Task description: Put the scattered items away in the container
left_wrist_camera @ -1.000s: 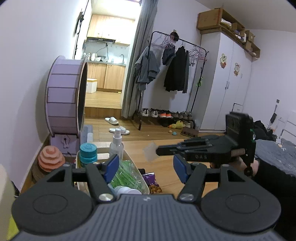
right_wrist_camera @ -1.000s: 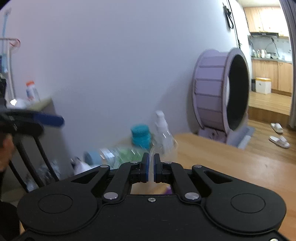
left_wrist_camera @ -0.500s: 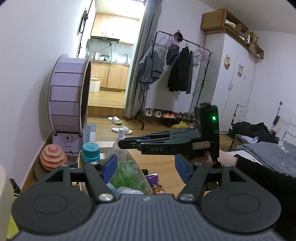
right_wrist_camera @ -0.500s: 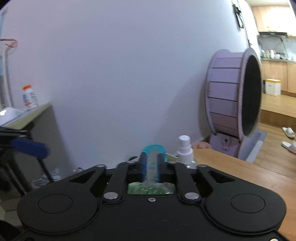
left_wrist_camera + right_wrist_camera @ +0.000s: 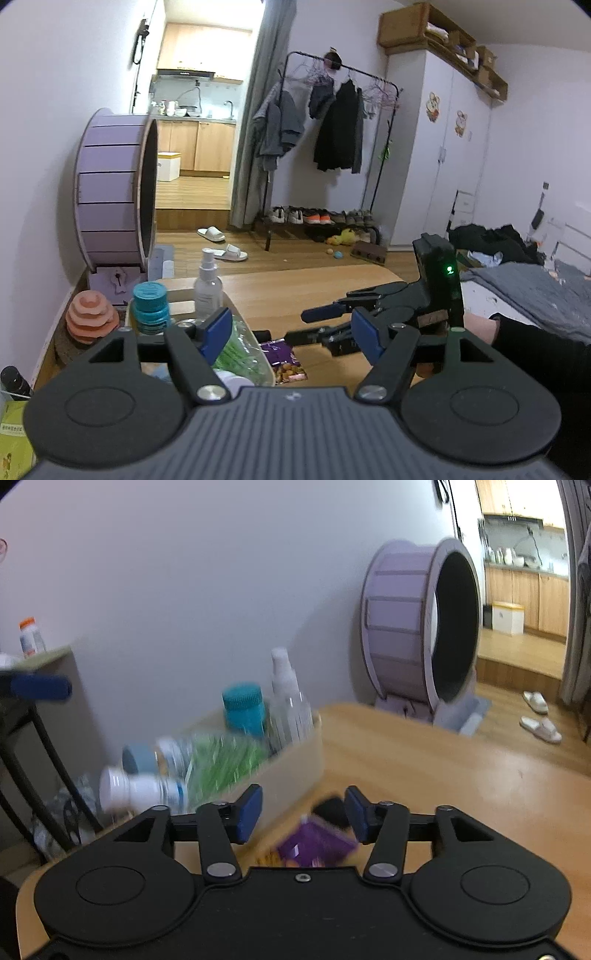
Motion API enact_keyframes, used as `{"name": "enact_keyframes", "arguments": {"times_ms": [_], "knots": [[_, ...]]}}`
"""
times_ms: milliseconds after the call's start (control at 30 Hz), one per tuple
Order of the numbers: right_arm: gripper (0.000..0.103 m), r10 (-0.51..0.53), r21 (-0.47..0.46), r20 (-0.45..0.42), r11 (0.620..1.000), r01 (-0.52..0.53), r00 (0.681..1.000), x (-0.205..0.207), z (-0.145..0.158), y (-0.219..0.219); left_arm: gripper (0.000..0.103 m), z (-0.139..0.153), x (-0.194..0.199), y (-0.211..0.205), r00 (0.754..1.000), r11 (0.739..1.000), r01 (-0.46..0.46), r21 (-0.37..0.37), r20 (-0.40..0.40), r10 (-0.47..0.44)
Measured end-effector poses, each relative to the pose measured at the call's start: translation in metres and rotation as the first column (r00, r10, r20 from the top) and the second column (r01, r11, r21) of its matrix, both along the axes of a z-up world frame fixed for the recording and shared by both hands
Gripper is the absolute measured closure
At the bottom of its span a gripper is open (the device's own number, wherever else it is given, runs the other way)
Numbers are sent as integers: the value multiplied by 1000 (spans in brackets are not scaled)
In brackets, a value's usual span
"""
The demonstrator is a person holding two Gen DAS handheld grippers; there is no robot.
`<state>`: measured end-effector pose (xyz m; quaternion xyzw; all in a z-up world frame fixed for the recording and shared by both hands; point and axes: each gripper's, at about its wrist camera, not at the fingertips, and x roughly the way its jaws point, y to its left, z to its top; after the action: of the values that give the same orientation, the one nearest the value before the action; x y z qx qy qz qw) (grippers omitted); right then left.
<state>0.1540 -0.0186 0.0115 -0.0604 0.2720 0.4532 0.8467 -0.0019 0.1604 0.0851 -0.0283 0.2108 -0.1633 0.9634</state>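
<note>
- Purple snack packet (image 5: 314, 843) lies flat on the desk (image 5: 424, 775), just outside the near wall of the beige container (image 5: 291, 768), with a small dark item (image 5: 330, 810) just beyond it.
- Right gripper (image 5: 303, 812) hangs right over the packet: its jaws stand apart with nothing clamped, and the packet shows low between them, slightly toward the right-hand jaw. The packet's long axis is hard to read through the blur.
- Left gripper (image 5: 290, 334) is also apart and empty, over the container's near end; the right gripper is the nearer to the packet, so I judge the pick falls to it.
- Container already holds a teal-lidded jar (image 5: 243, 709), a spray bottle (image 5: 288, 698), a green bag (image 5: 221, 760) and a white bottle (image 5: 140, 790) lying on its side.
- Against a second ago: the right jaws were pressed together and have just been opening; the gripper has dropped from above the container toward the packet. The left gripper is little changed.
</note>
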Motion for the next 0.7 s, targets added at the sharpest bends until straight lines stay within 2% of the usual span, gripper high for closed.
{"name": "enact_keyframes", "arguments": {"times_ms": [233, 367, 433, 633, 667, 700], "knots": [[41, -44, -50, -69, 998, 41, 997, -6, -19, 4, 32, -14, 3, -19, 996, 994, 69, 83, -59, -64], [38, -40, -70, -68, 997, 35, 997, -9, -25, 11, 32, -20, 4, -24, 994, 990, 79, 115, -83, -70], [31, -45, -83, -65, 996, 40, 997, -9, -27, 15, 32, -19, 5, -24, 994, 990, 79, 115, -87, -69], [32, -31, -127, -52, 992, 25, 998, -9, -36, 25, 32, -21, 7, -21, 994, 992, 67, 110, -98, -56], [34, -25, -134, -52, 991, 18, 998, -10, -38, 26, 32, -21, 7, -21, 994, 992, 63, 112, -100, -52], [43, -19, -142, -56, 990, 11, 998, -10, -40, 27, 32, -21, 8, -21, 994, 992, 59, 113, -100, -47]]}}
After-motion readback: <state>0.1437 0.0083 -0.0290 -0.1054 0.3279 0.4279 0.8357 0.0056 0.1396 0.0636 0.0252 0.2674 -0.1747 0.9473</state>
